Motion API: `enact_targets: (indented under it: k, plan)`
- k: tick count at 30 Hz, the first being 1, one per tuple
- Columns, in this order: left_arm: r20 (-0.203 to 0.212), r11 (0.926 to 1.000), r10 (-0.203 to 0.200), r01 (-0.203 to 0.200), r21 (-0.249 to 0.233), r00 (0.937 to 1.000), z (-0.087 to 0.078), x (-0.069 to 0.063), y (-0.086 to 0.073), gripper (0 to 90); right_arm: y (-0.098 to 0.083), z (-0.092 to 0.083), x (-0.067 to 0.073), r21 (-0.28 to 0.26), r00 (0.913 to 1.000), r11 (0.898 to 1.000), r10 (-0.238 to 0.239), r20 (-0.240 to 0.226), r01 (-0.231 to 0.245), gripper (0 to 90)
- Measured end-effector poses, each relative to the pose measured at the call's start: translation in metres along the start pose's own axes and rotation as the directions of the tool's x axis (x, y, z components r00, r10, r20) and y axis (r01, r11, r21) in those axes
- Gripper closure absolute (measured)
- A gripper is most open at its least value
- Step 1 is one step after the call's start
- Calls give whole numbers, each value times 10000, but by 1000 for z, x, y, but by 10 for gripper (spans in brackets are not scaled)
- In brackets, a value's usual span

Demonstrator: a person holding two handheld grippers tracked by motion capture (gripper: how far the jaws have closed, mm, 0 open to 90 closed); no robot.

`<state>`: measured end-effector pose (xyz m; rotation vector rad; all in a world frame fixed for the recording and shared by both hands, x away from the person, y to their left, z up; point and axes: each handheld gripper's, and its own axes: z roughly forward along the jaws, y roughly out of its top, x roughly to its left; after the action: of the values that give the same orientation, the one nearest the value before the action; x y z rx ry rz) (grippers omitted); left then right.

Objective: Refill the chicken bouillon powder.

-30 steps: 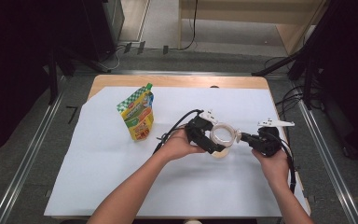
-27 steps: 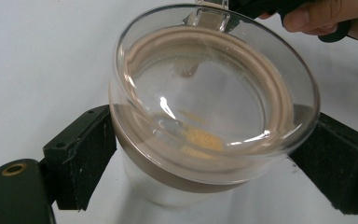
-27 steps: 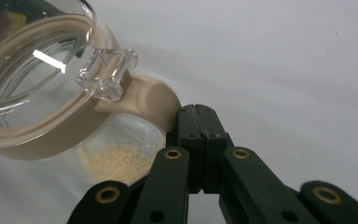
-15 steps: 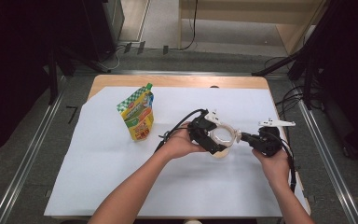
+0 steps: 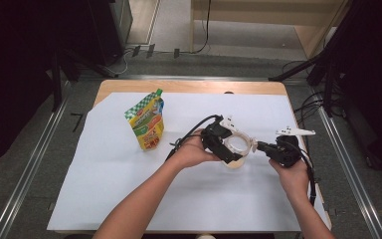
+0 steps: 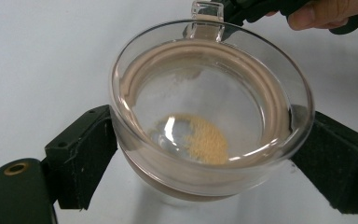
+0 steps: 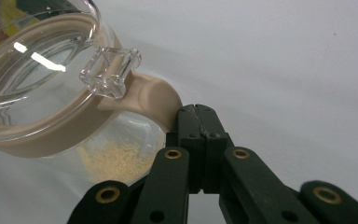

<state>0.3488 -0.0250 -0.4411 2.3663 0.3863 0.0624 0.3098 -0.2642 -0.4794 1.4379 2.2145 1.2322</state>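
Right now: left gripper (image 5: 222, 145) spread wide around a clear jar (image 6: 212, 116), both pads (image 6: 91, 156) pressed against its sides just under the rim, clamping it. Right gripper (image 7: 196, 122) pressed together, tips meeting at the beige tab (image 7: 156, 100) that juts from the jar's beige collar; whether the tab is pinched or merely touched cannot be told. Jar right of centre on the white sheet (image 5: 104, 189), between the two hands, with a small heap of pale yellow grains (image 6: 207, 142) at the bottom. Further left, well apart, an upright printed pouch (image 5: 147, 125). Beyond, along the far edge, bare wooden tabletop (image 5: 179, 85).
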Motion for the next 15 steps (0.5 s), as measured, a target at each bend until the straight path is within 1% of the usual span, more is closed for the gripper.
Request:
enact_targets:
  k: [1,6,8,10,12,15]
  plan:
    - [-6,10000,49,-49,71,10000,-1,0,1,115,0,0,0,-5,10000,10000,6,7,-6,900]
    - [100,9999,29,-30,112,9999,-3,1,5,114,0,0,0,-21,10000,10000,-8,-15,8,900]
    - [165,9999,-103,102,45,9998,-4,1,6,113,0,0,0,-29,10000,10000,-16,-23,16,900]
    - [202,9999,-127,127,-14,9997,-5,1,7,112,0,-1,0,-33,10000,10000,-7,-21,7,900]
    - [188,10000,-81,82,-47,9998,-5,1,7,112,0,-1,0,-41,10000,10000,-12,-25,12,900]
    - [159,9994,-4,9,-340,9999,-9,0,9,113,0,-1,0,-53,10000,10000,-8,-33,7,900]
